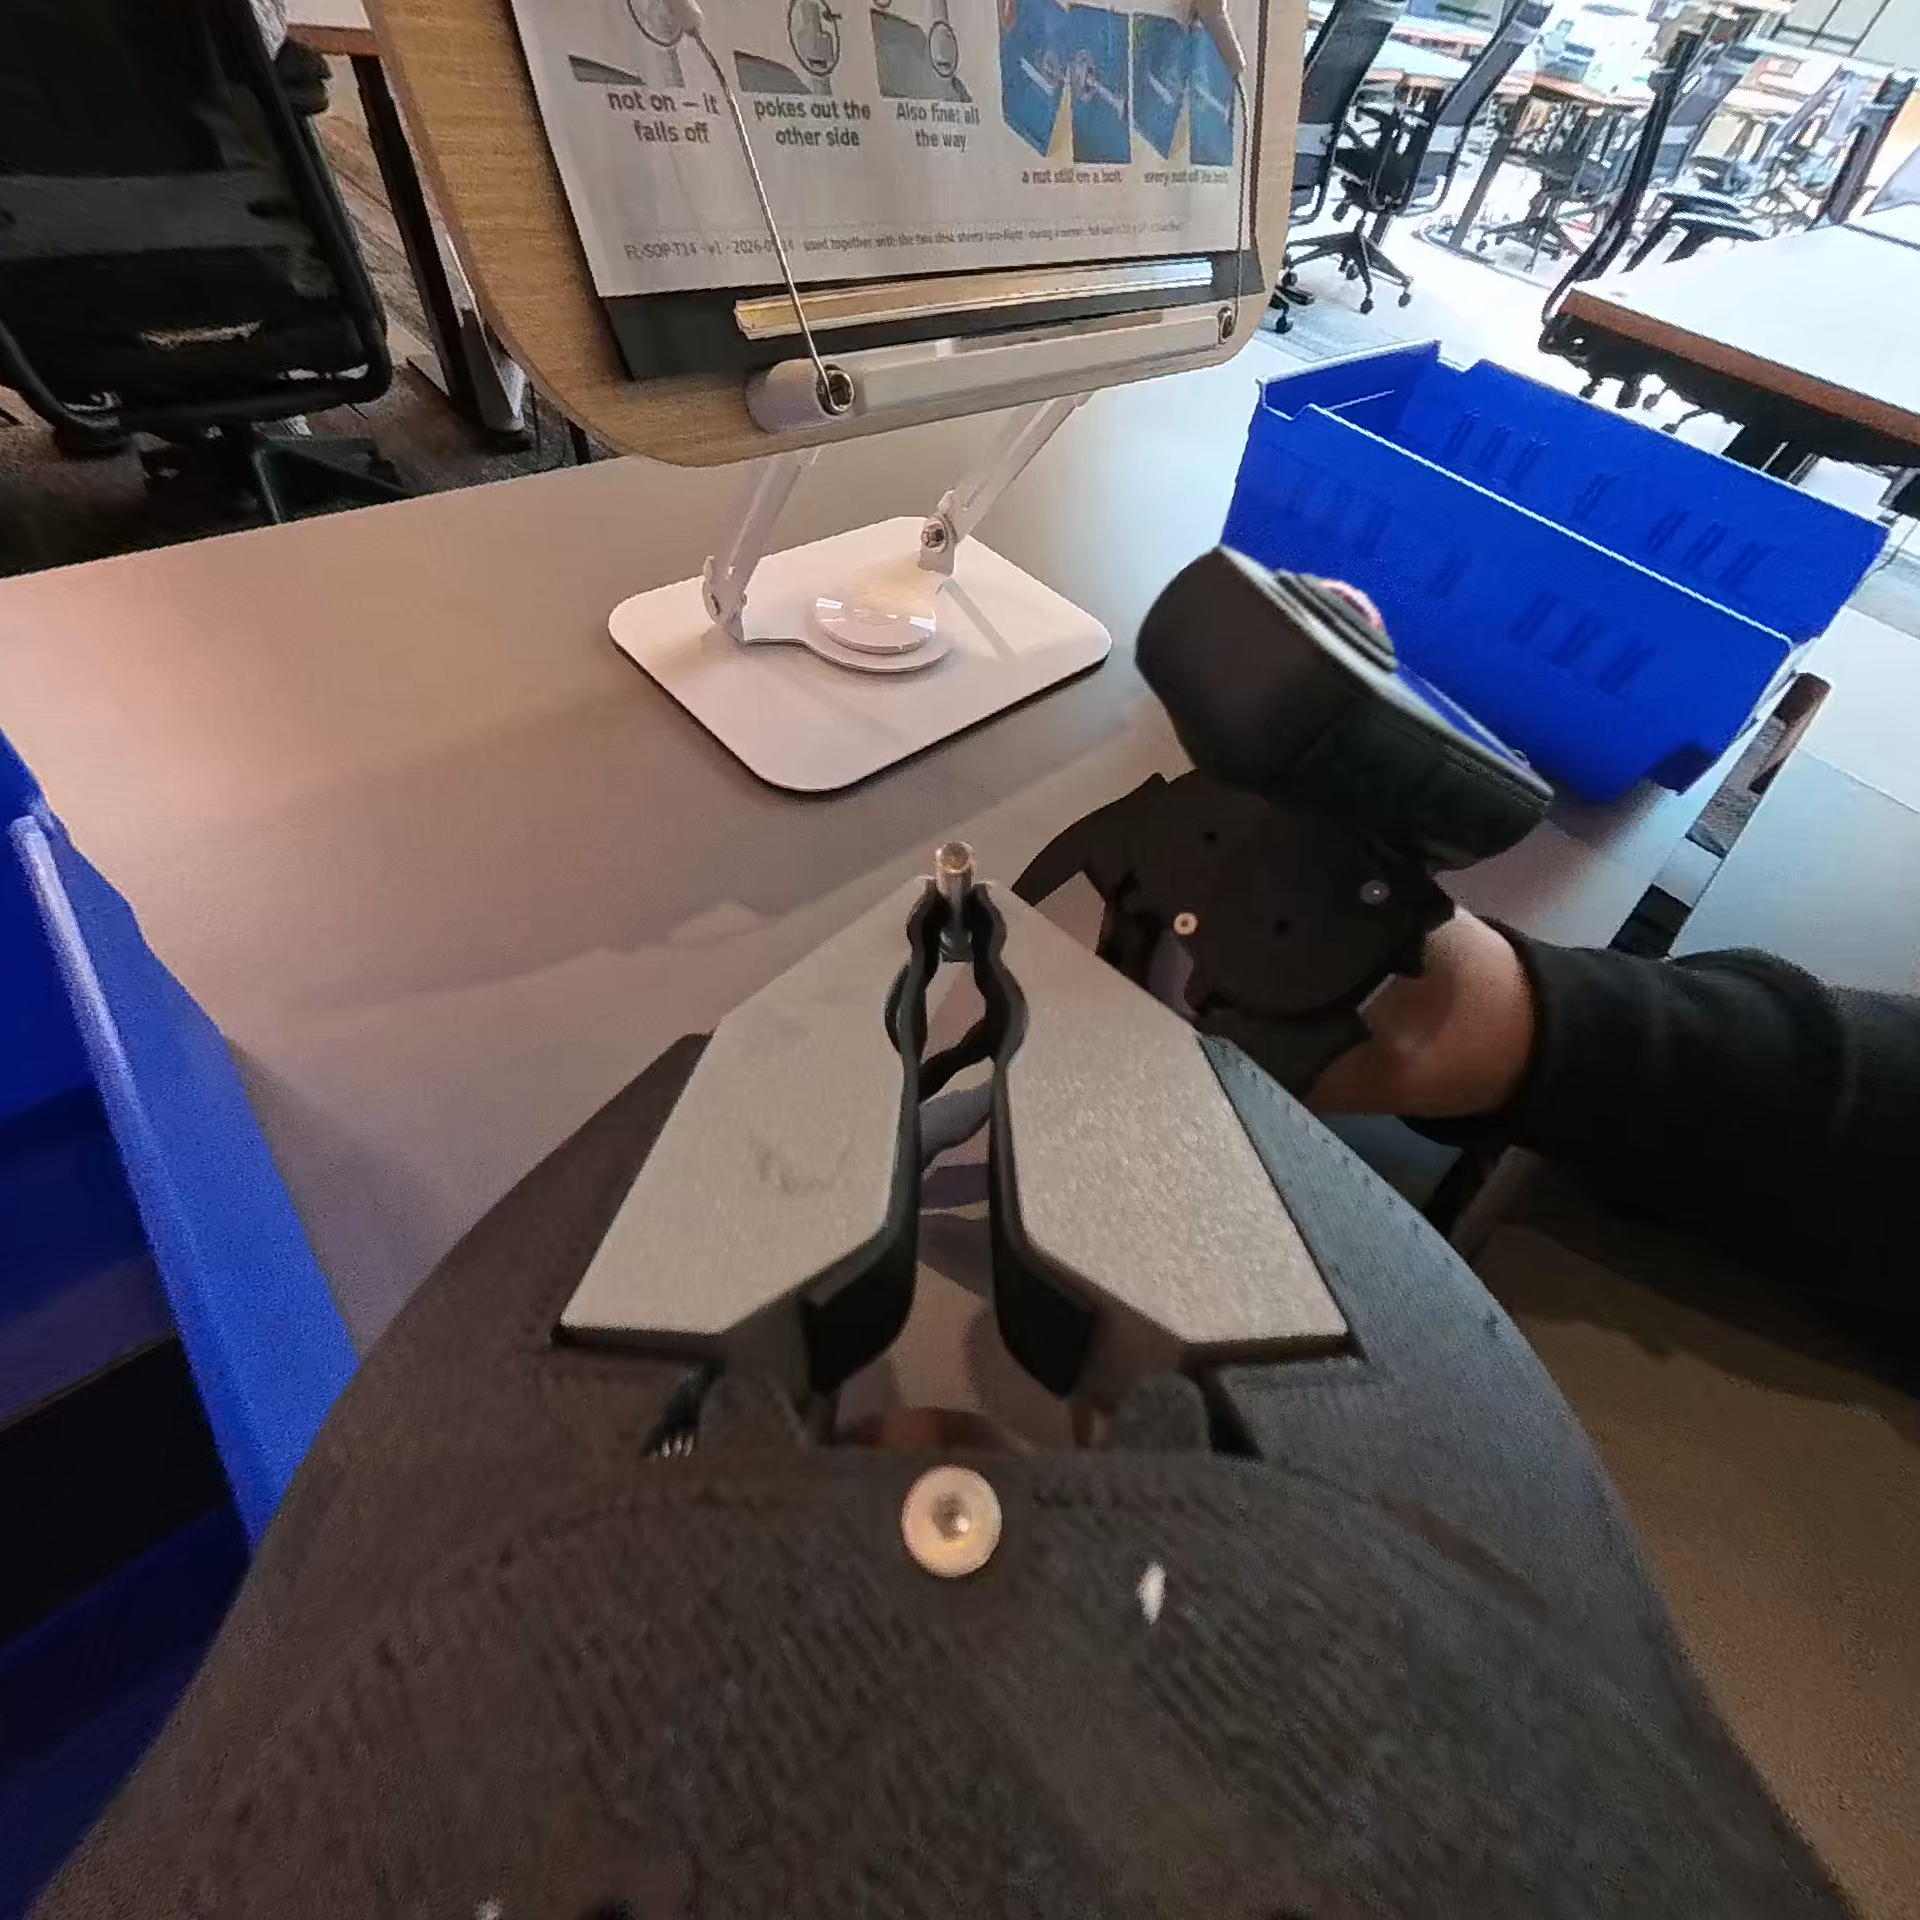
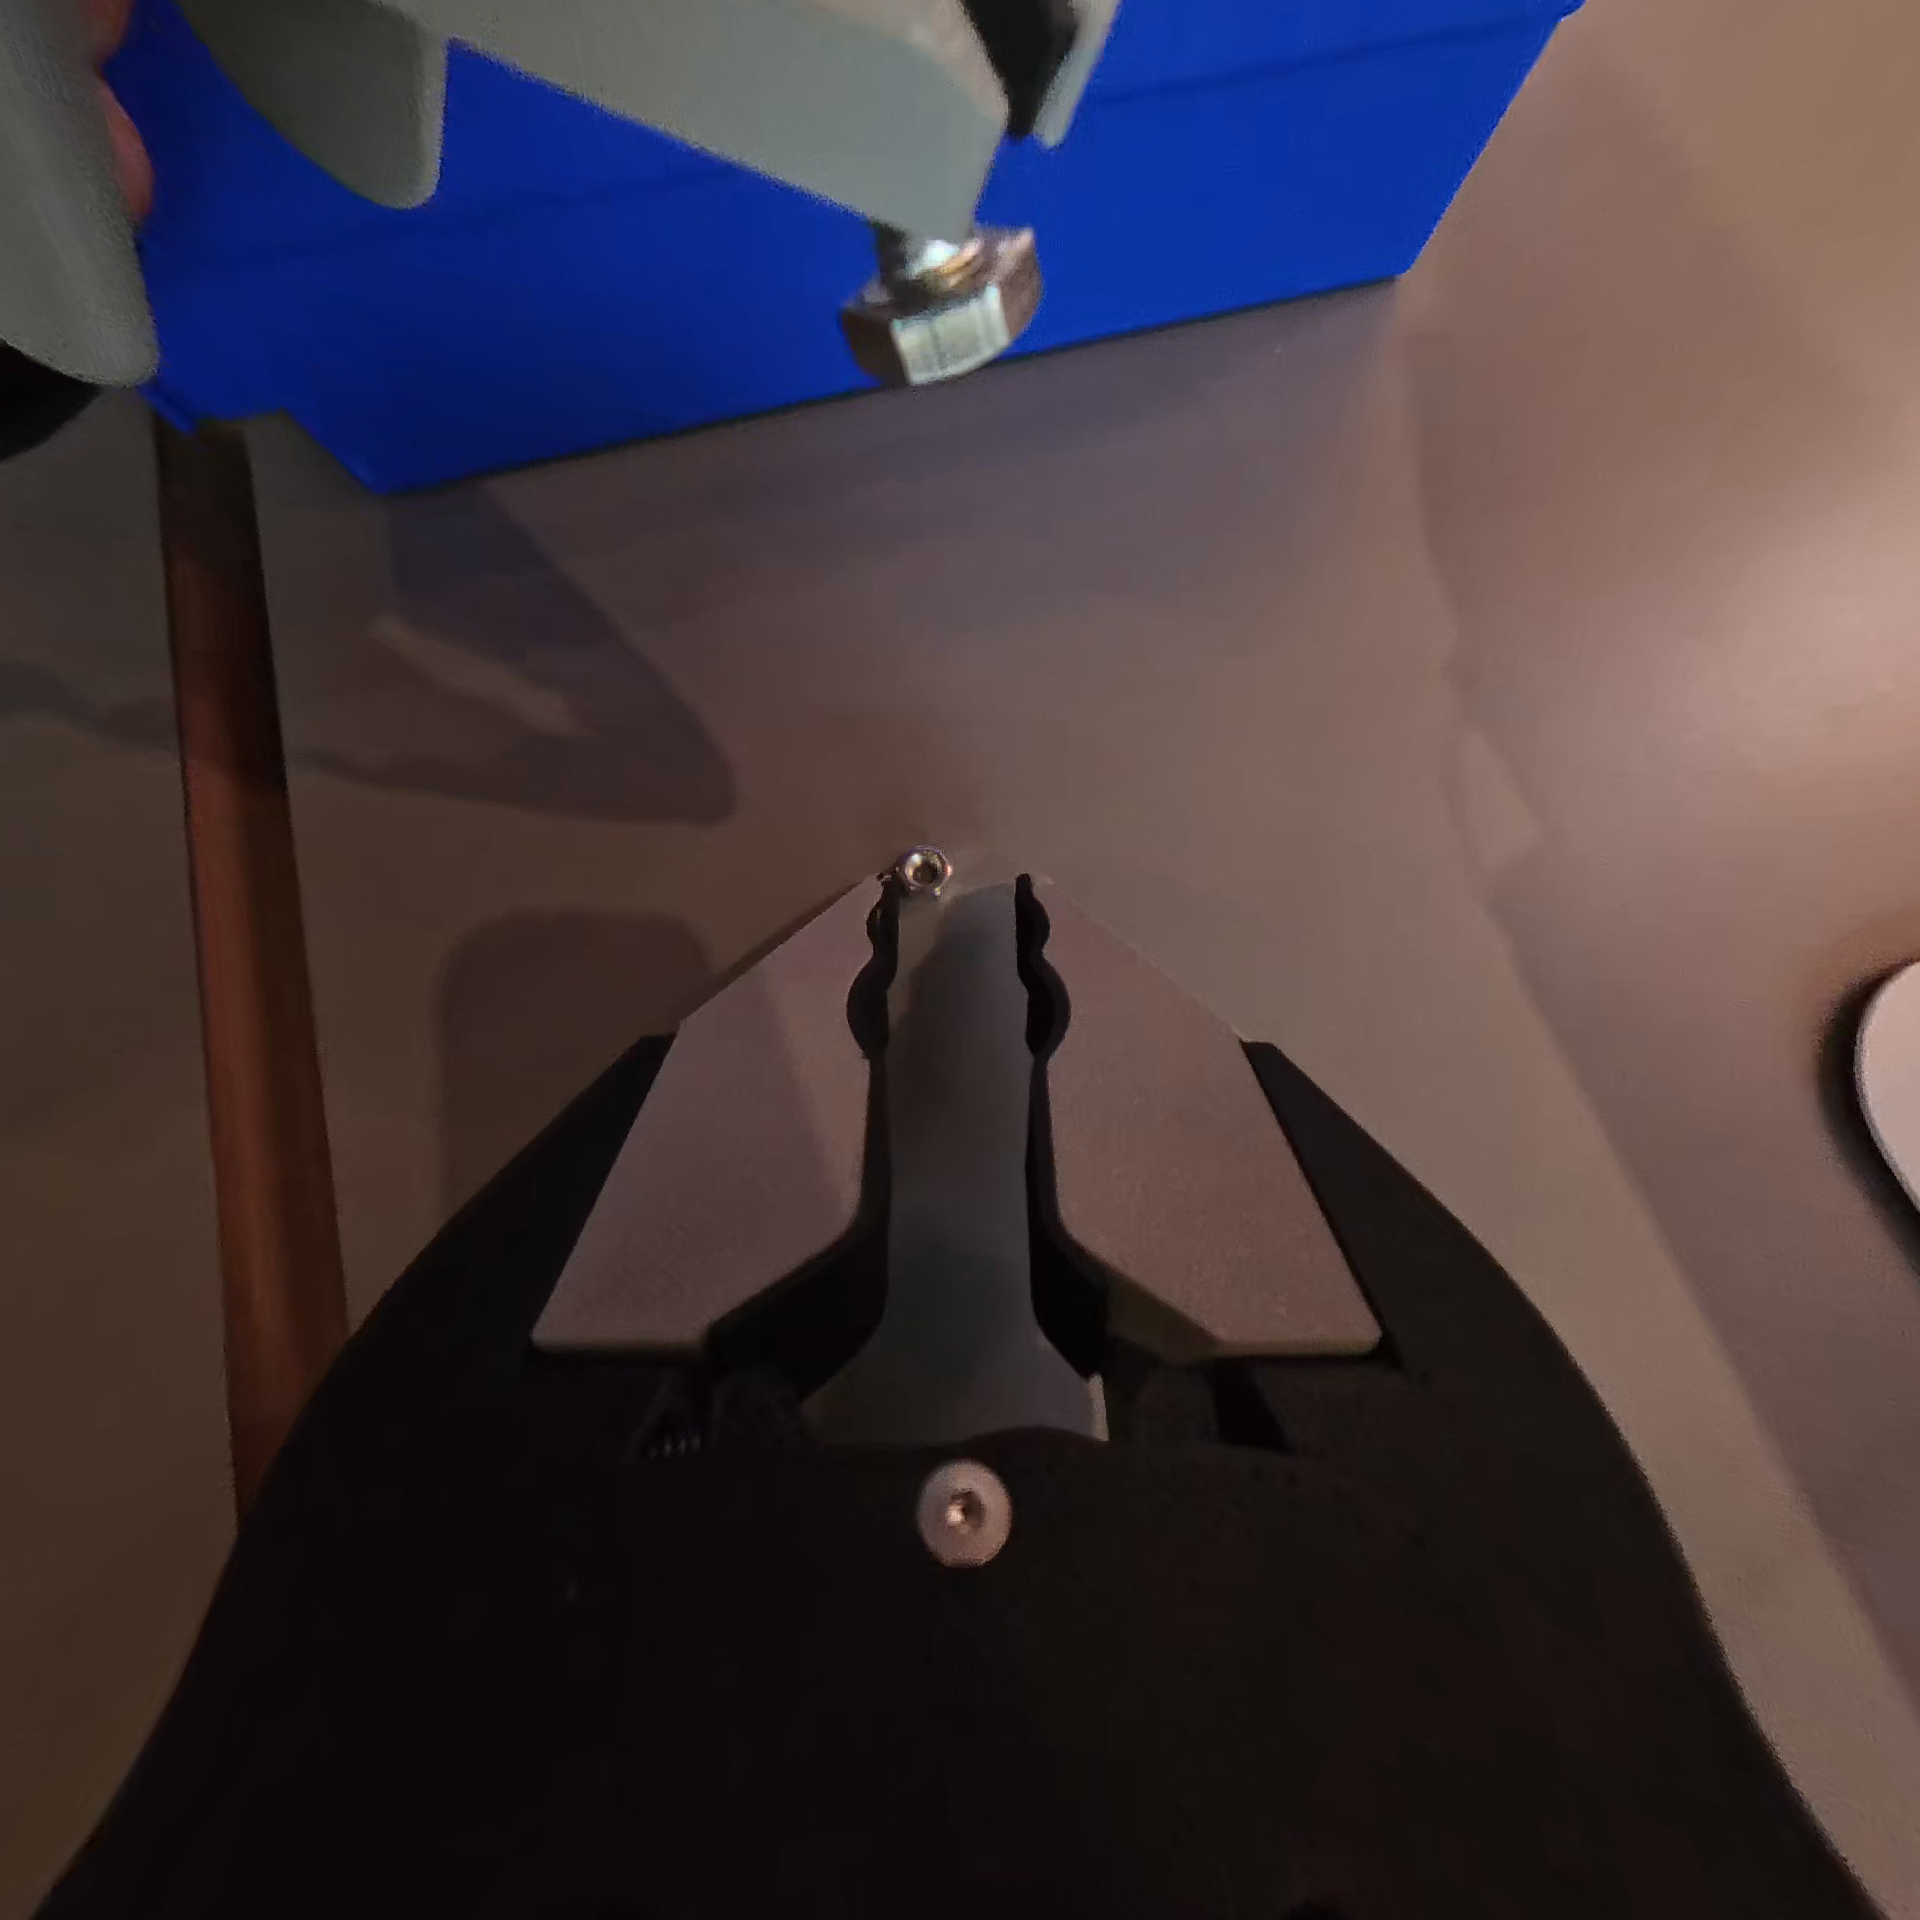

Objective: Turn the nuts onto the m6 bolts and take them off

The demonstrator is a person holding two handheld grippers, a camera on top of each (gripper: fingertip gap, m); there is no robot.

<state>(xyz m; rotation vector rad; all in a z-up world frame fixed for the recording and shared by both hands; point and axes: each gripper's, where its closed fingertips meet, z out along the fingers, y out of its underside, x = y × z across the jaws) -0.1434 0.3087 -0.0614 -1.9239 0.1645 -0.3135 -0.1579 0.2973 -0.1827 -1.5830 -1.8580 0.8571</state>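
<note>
- The left gripper point(image 1: 951, 914), black-bodied with grey fingers, is clenched on one silver steel hex-head m6 bolt point(image 1: 951, 862); the plain shank end pokes out above the fingertips, and the right wrist view shows the hex head point(image 2: 940, 317) sticking out on the other side
- The right gripper point(image 2: 951, 883) stands released, jaws apart and gripping nothing; a small shiny steel nut point(image 2: 923, 871) shows just at its left fingertip, and I cannot tell whether it lies on the table or touches the finger
- Risk: closing off-centre would likely pinch only the nut's edge, so it could flip or skid across the smooth grey table point(image 2: 1143, 623)
- Risk: the bolt is pinched on a short stretch of shank, so sideways pressure while starting the thread may twist it in the grip or cross-thread the nut
- Risk: a nut dropped near the table's edge could roll off the table
- Count: one bolt; one loose nut; a second hex layer seems to sit against the bolt's head, but it is too blurred to call a nut
- Count: two grippers, one bare hand point(image 1: 1455, 1029) in a dark sleeve
- Count: two blue plastic bins, one at the right point(image 1: 1558, 540) and one at the left point(image 1: 114, 1039); one wooden document stand point(image 1: 862, 665) on a white base
</note>
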